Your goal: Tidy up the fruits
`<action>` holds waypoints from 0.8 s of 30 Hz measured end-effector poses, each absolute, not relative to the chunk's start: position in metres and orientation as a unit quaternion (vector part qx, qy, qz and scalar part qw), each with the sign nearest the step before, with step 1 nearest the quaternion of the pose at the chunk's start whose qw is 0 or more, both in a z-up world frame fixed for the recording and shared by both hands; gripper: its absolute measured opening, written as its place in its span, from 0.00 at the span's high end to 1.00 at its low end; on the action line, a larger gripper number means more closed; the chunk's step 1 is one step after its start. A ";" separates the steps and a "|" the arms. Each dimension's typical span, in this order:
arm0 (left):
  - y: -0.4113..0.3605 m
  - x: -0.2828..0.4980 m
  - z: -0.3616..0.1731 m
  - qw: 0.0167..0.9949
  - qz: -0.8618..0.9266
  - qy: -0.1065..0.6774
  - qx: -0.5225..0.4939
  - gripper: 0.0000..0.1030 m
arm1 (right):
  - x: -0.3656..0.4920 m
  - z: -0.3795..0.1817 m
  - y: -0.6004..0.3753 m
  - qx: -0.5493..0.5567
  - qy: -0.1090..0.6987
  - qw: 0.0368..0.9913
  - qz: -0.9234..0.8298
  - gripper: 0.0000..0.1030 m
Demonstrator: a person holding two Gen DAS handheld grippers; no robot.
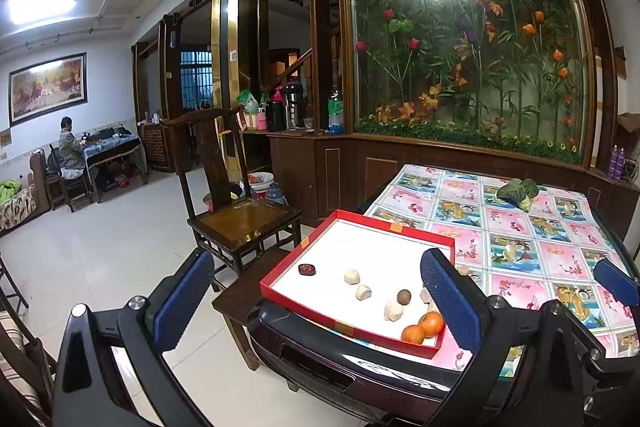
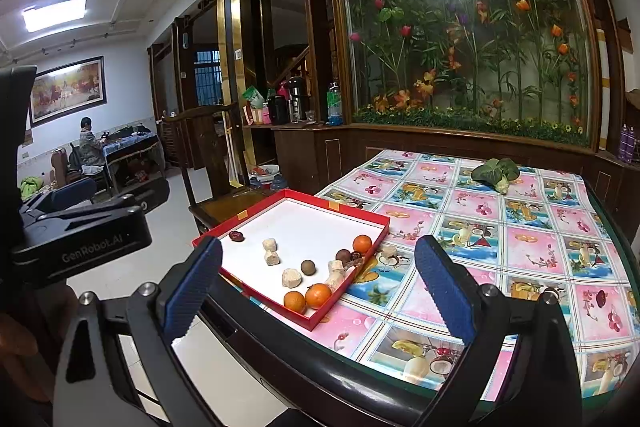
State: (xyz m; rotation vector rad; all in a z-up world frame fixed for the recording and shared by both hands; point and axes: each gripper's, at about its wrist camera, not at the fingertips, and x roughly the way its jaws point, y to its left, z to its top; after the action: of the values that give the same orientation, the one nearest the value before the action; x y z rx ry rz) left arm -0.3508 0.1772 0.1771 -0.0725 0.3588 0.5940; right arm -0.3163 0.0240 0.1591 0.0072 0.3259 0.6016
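Note:
A red tray (image 1: 360,217) (image 2: 370,215) with a white floor sits at the table's near left corner. It holds small oranges (image 1: 430,323) (image 2: 318,295), several pale chunks (image 1: 352,275) (image 2: 292,277), brown round fruits (image 1: 403,297) (image 2: 307,267) and a dark red fruit (image 1: 307,269) (image 2: 236,236). One more orange (image 2: 362,243) lies by the tray's right wall. A pale chunk (image 2: 388,251) lies on the cloth just outside. My left gripper (image 1: 320,299) is open and empty, in front of the tray. My right gripper (image 2: 320,291) is open and empty, held near the tray's front.
The table (image 2: 520,227) wears a pink and blue patterned cloth. A leafy green vegetable (image 1: 518,191) (image 2: 496,173) lies at its far side. A dark wooden chair (image 1: 240,219) stands left of the table. A glass flower wall and cabinet stand behind.

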 end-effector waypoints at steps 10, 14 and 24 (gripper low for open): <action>0.177 -0.353 0.179 0.941 0.291 0.168 -0.034 0.00 | -0.317 0.159 0.025 0.003 0.159 0.942 0.295 0.06; 0.174 -0.356 0.180 0.941 0.295 0.163 -0.031 0.00 | -0.317 0.159 0.025 0.004 0.158 0.942 0.295 0.06; 0.173 -0.358 0.182 0.941 0.296 0.162 -0.032 0.00 | -0.316 0.159 0.026 0.002 0.158 0.943 0.294 0.06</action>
State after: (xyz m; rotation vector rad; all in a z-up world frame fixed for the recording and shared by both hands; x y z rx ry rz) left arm -0.3583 0.1729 0.1819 -0.0650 0.3298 0.6035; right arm -0.3165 0.0264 0.1592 0.0044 0.3216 0.6003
